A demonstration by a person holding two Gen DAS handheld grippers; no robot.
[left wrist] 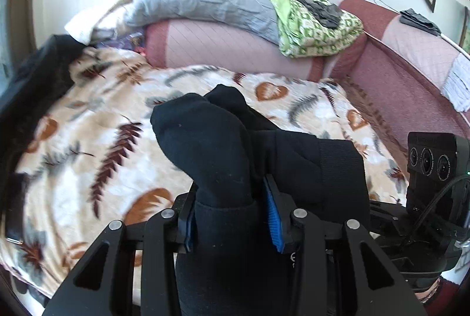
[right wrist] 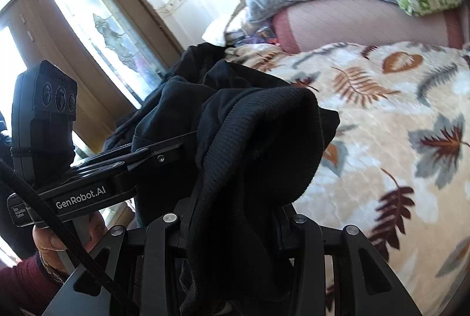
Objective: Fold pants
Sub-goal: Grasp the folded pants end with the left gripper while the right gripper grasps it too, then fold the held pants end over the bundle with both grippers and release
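Black pants (left wrist: 223,157) bunched between both tongs, clamped.

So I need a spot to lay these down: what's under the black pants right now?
The leaf-print blanket spreads beneath the black pants, which are bunched in the left gripper and right gripper. The part directly below is hidden.

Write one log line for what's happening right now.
left hand-held gripper: shut on black pants | right hand-held gripper: shut on black pants | over leaf-print blanket

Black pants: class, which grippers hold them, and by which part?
Both: left gripper and right gripper each clamp bunched ribbed edges of the black pants; which edge is unclear.
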